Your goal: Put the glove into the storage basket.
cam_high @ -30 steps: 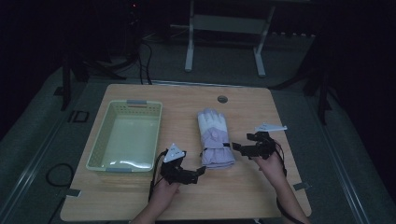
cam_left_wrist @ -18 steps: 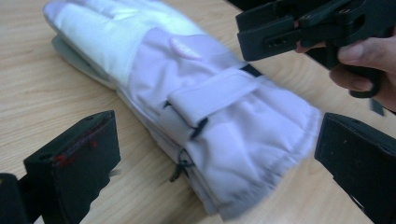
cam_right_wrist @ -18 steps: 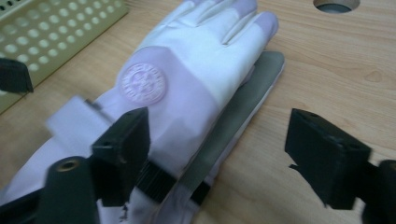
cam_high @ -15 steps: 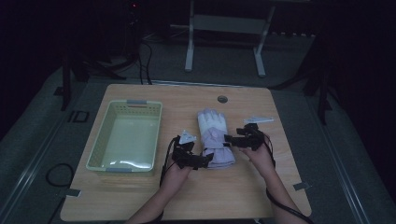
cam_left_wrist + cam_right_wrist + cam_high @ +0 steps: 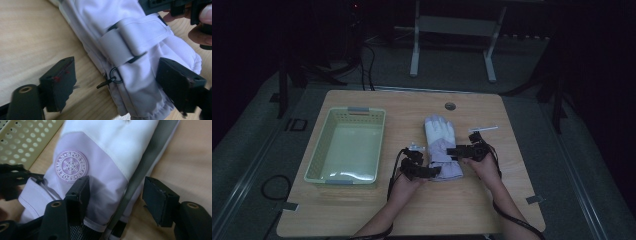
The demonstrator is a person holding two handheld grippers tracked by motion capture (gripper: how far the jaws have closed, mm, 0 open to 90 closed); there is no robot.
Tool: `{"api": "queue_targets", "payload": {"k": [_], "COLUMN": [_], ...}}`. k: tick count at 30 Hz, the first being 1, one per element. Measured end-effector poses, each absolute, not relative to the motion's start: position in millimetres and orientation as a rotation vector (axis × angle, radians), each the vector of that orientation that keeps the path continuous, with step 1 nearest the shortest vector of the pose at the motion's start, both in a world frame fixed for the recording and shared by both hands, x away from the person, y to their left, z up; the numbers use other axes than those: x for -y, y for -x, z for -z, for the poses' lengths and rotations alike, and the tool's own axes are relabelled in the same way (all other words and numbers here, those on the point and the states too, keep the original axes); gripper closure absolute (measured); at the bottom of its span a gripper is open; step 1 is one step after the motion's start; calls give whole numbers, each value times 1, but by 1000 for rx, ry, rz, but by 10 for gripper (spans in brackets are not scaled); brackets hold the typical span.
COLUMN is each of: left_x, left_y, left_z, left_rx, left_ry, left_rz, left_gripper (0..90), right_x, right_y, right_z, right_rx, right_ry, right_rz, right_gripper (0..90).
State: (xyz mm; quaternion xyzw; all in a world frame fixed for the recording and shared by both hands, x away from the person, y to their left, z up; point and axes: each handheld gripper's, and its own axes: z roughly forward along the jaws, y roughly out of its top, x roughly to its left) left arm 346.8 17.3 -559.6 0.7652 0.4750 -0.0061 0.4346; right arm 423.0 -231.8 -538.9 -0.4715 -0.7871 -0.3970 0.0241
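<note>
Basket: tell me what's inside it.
Nothing shows inside the pale green basket: its bare floor is visible in the high view. The glove lies outside it on the table.

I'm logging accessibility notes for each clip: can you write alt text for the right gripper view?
A white and lilac ski glove with a round snowflake badge lies on a wooden table, the right gripper open with its two black jaws straddling the glove's grey-trimmed edge near the cuff. A pale green perforated basket sits at the upper left.
</note>
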Motion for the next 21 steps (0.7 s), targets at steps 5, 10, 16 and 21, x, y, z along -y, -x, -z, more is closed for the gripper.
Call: {"api": "queue_targets", "payload": {"k": [5, 10, 16, 21], "left_x": [-17, -16, -10, -8], "left_y": [-352, -357, -353, -352], "left_z": [566, 564, 554, 549], "left_rx": [-1173, -1182, -1159, -1151], "left_ry": [-1902, -1929, -2002, -2027], "left_rz": [139, 207, 133, 121], "left_gripper": [380, 504, 685, 717], "right_x": [238, 236, 223, 215], "right_y": [-428, -426, -416, -408], "right_z": [552, 552, 541, 534], "right_rx": [2285, 2274, 2475, 2582], "right_ry": [1451, 1445, 1436, 1450], "right_rz": [1182, 1185, 1165, 1162], "right_gripper": [516, 641, 739, 756]}}
